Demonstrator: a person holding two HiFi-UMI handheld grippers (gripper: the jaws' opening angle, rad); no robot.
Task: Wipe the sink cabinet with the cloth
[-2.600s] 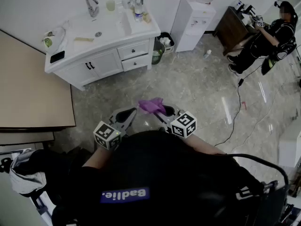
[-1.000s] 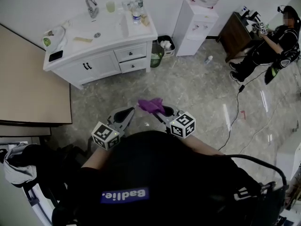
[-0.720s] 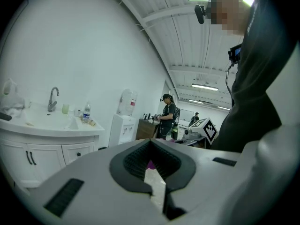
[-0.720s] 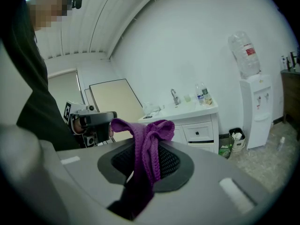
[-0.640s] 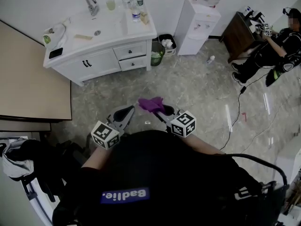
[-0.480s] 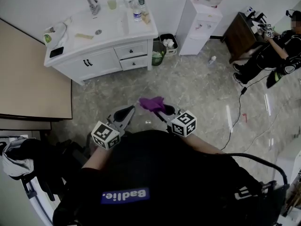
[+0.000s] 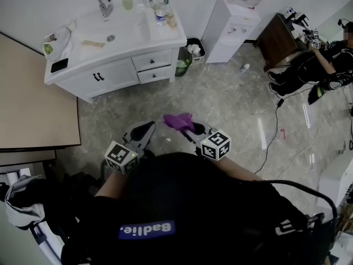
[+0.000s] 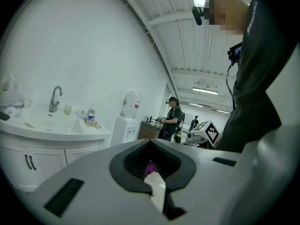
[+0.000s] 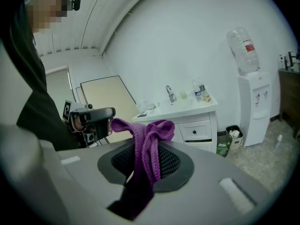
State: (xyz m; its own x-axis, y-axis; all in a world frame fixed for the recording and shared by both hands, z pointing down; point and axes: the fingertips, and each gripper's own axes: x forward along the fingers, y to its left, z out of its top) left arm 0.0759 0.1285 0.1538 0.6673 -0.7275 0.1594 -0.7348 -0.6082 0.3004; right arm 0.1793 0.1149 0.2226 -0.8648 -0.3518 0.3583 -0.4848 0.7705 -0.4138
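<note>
The white sink cabinet [image 7: 116, 73] stands against the far wall at the upper left, some way across the floor from me. A purple cloth [image 7: 177, 121] bunches out of my right gripper [image 7: 185, 128], which is shut on it; the cloth [image 9: 147, 139] drapes over the jaws in the right gripper view. My left gripper [image 7: 144, 134] hangs beside it, shut and holding nothing. Both are held in front of my body, above the marble floor. The cabinet [image 9: 187, 118] shows beyond the right jaws and also [image 8: 42, 144] at the left in the left gripper view.
On the cabinet top are a faucet [image 7: 103, 3], a bottle [image 7: 160, 12] and a dark phone [image 7: 59, 65]. A bin [image 7: 186, 59] and a water dispenser [image 7: 229, 26] stand to its right. Another person [image 7: 325, 59] sits far right; a cable [image 7: 276, 131] crosses the floor. A beige panel [image 7: 33, 109] is at left.
The head view has drifted, so the cabinet sits a little further left. Both grippers and the cloth keep the same pose in front of me.
</note>
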